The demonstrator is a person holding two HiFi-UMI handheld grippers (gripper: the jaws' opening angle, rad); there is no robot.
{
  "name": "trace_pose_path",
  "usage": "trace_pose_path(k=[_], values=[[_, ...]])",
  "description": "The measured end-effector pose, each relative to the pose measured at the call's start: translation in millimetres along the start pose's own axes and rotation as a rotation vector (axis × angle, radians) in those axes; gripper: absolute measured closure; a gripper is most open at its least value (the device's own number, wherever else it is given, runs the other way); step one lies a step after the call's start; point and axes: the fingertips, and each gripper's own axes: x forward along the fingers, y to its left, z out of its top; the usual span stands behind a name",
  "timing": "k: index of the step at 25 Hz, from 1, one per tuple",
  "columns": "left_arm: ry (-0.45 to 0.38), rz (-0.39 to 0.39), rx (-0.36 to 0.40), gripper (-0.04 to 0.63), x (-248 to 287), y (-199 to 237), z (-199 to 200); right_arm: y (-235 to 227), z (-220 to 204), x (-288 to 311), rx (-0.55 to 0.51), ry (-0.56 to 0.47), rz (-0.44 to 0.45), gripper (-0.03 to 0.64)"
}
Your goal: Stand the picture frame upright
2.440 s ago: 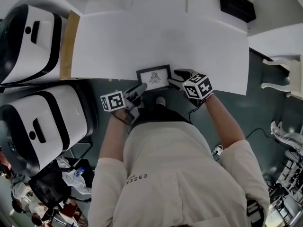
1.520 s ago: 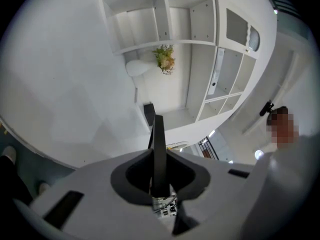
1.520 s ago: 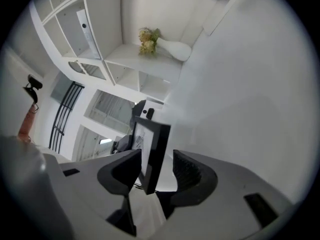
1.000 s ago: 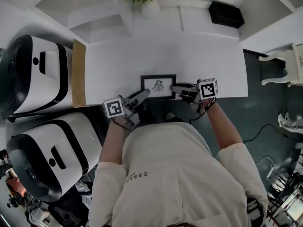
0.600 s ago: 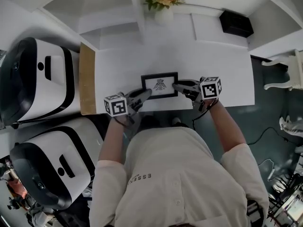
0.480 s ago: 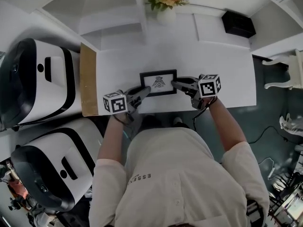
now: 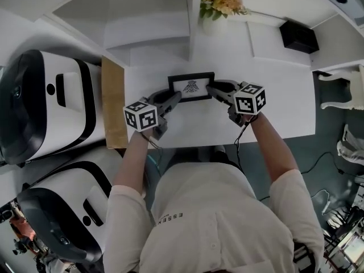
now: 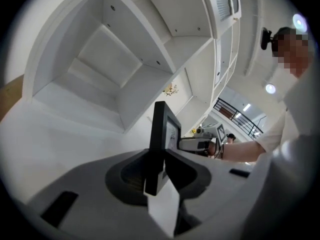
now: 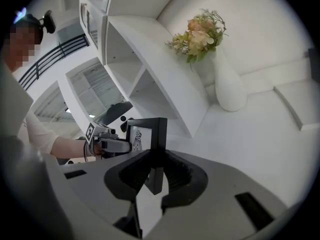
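Head view shows the white table with the two big white-and-black machines at its left and white shelving behind it. A brown board lies along the table's left edge. A vase of flowers stands on the surface behind the table, and a black box sits off to the right.

The picture frame has travelled. A couple of seconds ago it lay at the table's near edge, right in front of you. Now you hold it well out over the table, close to the far edge and just short of the shelving. Both your arms have stretched forward with it.

Your left gripper has the frame's left side between its jaws, and your right gripper has the right side. In the left gripper view the dark frame edge sits pinched in the notch of the pads. Those jaws have just been easing open a little, yet the frame is still caught between them. In the right gripper view the other edge is clamped the same way, with the print side turned toward you. In both gripper views the frame rises steeply out of the jaws. Whether its lower edge rests on the table I cannot tell.
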Motion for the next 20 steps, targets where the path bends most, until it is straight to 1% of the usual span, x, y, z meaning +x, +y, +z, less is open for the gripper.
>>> trace_pose_path(k=[6, 12, 16, 20], values=[[-0.002, 0.019, 0.058, 0.509, 10, 29, 19, -21, 17, 20, -0.041, -0.006, -0.101, 0.528], [0.002, 0.056, 0.17, 0.5, 20, 58, 27, -41, 22, 39, -0.107, -0.006, -0.229, 0.525], [0.019, 0.073, 0.233, 0.5, 26, 73, 33, -53, 26, 50, -0.175, 0.031, -0.29, 0.518], [0.035, 0.096, 0.255, 0.5, 31, 87, 38, -62, 33, 60, -0.208, 0.039, -0.333, 0.518]])
